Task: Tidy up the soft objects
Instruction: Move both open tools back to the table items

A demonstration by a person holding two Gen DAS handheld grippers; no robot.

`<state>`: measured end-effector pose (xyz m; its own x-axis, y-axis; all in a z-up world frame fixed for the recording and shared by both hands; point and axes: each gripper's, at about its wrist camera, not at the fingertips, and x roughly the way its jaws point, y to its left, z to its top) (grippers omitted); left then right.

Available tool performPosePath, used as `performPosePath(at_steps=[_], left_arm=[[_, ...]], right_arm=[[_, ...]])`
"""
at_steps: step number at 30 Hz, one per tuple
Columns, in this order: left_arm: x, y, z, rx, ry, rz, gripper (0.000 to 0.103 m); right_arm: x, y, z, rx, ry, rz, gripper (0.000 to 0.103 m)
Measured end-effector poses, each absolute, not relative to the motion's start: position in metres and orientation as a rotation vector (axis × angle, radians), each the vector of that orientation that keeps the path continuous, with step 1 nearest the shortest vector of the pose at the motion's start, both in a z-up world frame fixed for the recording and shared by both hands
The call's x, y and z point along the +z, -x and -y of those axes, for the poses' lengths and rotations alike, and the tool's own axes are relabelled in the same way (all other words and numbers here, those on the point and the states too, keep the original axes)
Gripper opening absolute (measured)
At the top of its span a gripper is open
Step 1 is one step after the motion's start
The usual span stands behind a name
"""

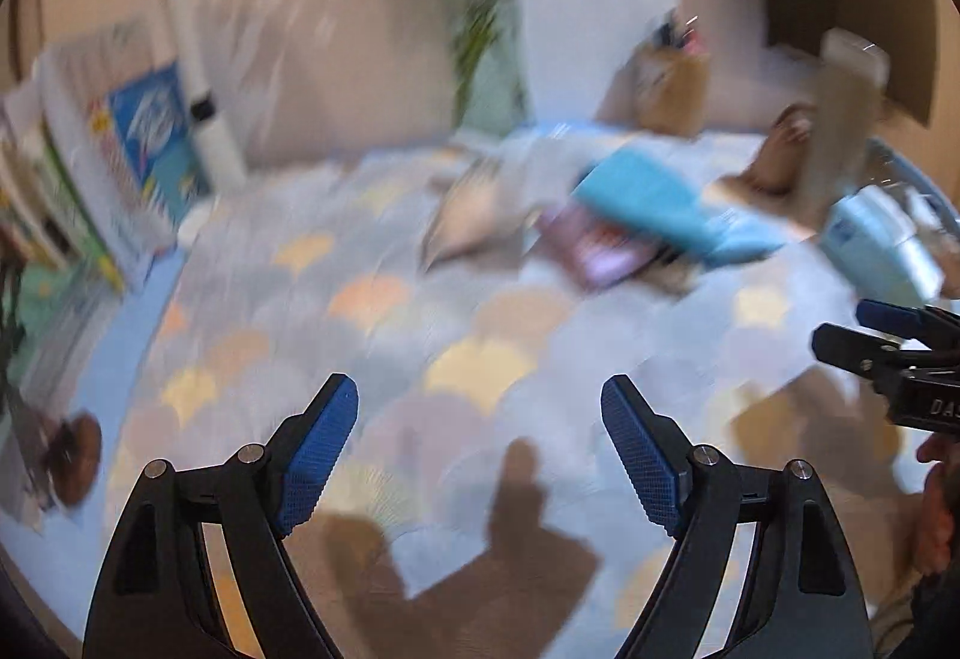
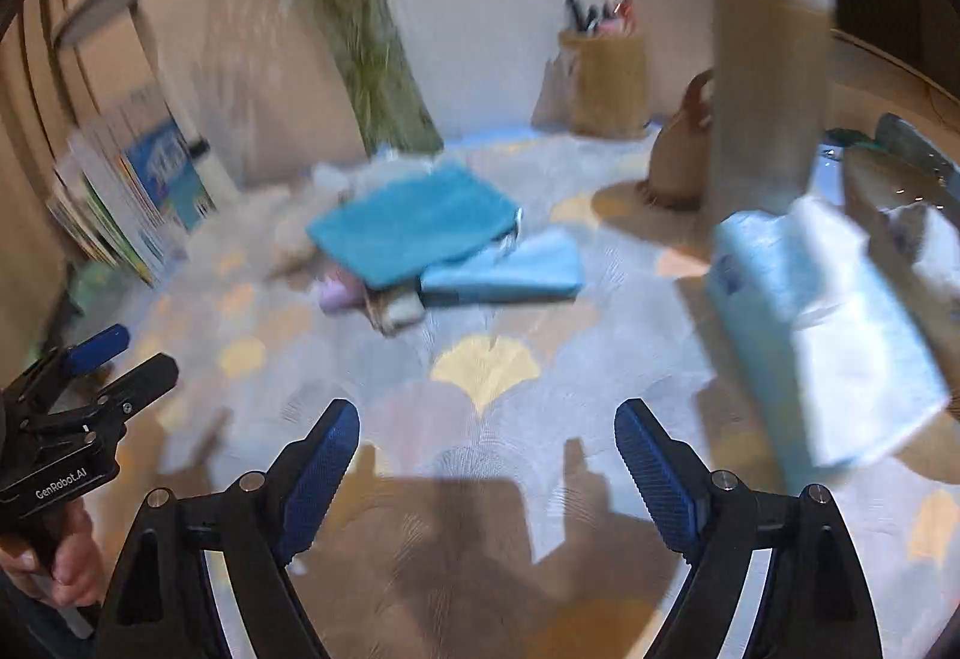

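Both views are motion-blurred. A folded bright blue cloth (image 2: 414,230) lies on a pile in the middle of the patterned tablecloth (image 2: 486,365), over a lighter blue cloth (image 2: 510,275) and a lilac item (image 2: 336,296). The pile also shows in the left wrist view, with the blue cloth (image 1: 648,197) and the lilac item (image 1: 600,251). My left gripper (image 1: 480,437) is open and empty above the tablecloth (image 1: 360,299), well short of the pile. My right gripper (image 2: 486,455) is open and empty, also short of the pile. Each gripper shows at the edge of the other's view.
A pale blue tissue pack (image 2: 828,323) lies at the right. A tall glass (image 2: 768,71), a brown jug (image 2: 678,155) and a pen holder (image 2: 606,83) stand behind. A vase with greenery (image 2: 384,77) is at the back, books (image 2: 132,191) and a lamp (image 2: 102,11) at the left.
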<state>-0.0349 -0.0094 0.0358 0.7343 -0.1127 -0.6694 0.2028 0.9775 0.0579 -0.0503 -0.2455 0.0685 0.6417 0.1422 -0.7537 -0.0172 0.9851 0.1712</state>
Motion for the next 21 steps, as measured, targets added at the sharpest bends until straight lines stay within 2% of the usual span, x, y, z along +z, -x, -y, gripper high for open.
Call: performPosePath(at_steps=[3, 14, 21], left_arm=[[0.015, 0.032, -0.004, -0.148, -0.090, -0.761, 0.082], [0.010, 0.023, -0.013, -0.184, -0.020, -0.810, 0.082], [0.052, 0.017, -0.004, -0.214, -0.144, -0.751, 0.083]], right_arm=[[0.050, 0.042, 0.237, 0.056, -0.096, -0.924, 0.086], [0.038, 0.033, 0.238, 0.057, -0.092, -0.988, 0.087], [0.060, 0.023, 0.243, 0.041, -0.069, -0.965, 0.087]])
